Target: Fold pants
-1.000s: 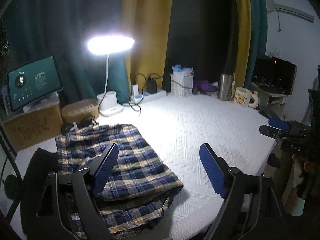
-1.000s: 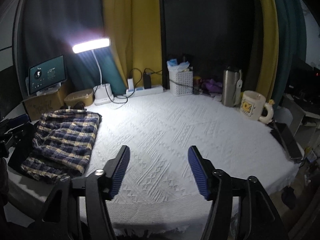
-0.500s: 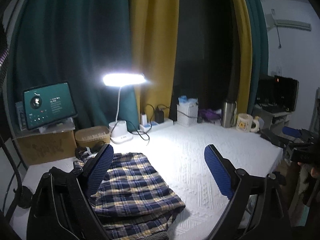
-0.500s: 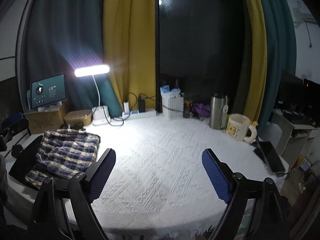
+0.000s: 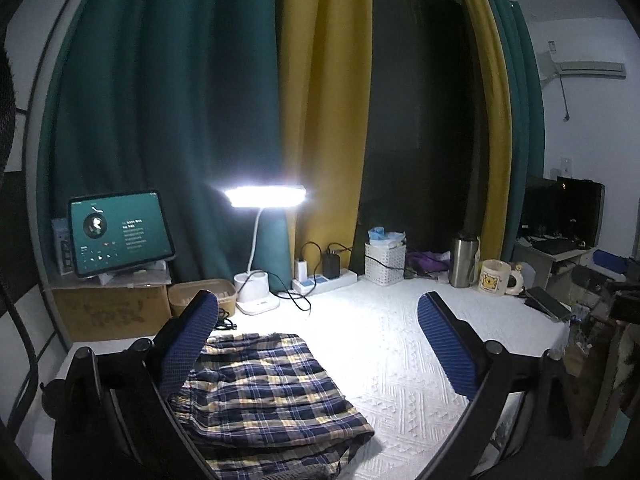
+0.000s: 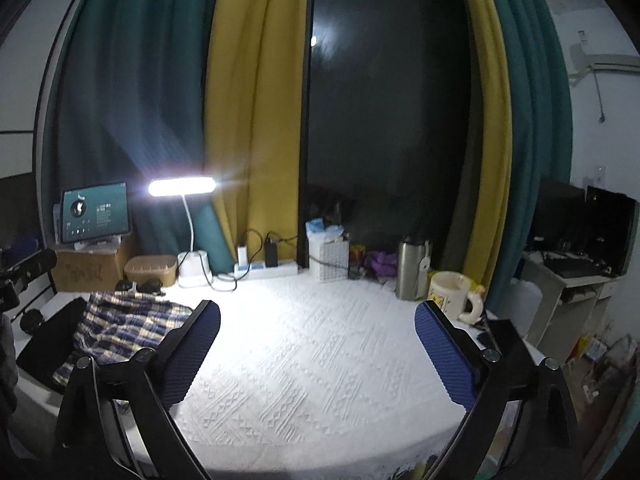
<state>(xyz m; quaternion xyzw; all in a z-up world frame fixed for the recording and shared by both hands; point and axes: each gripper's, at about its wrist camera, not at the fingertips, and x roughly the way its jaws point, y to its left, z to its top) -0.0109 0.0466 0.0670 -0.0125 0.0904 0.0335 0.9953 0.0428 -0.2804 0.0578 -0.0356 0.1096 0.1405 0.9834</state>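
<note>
**A:** Pants (image 5: 256, 392) are folded up into a compact plaid bundle, navy and yellow checks, lying flat on the left part of the desk (image 5: 400, 360), which has a white textured cover. In the left wrist view they sit right under and just past the near finger of the left tongs (image 5: 316, 344). Nothing is gripping them.

**B:** So what are the tongs doing?

**A:** Both pairs are spread wide, and both have just been opening. Left tongs have nothing between the blue pads; the pants lie lower down on the desk, not pinched. Right tongs (image 6: 316, 348) are over bare white cover, also with nothing between them, and from that view the pants (image 6: 120, 328) are off at the far left, well apart.

**B:** Anything else on the desk?

**A:** Yeah, stuff along the back edge. A lit desk lamp (image 5: 264, 196) glaring pretty hard, a tablet (image 5: 118, 232) with its screen on, propped on a cardboard box (image 5: 112, 312), a power strip (image 5: 324, 280) with chargers plugged in, a white woven basket (image 5: 386, 262), a steel flask (image 5: 464, 256) and a cream mug (image 5: 496, 278). Teal and yellow curtains (image 5: 320, 120) hang behind it all. There's a dark piece of fabric (image 6: 52, 344) partly under the pants on the left side; can't tell what it is.
</note>
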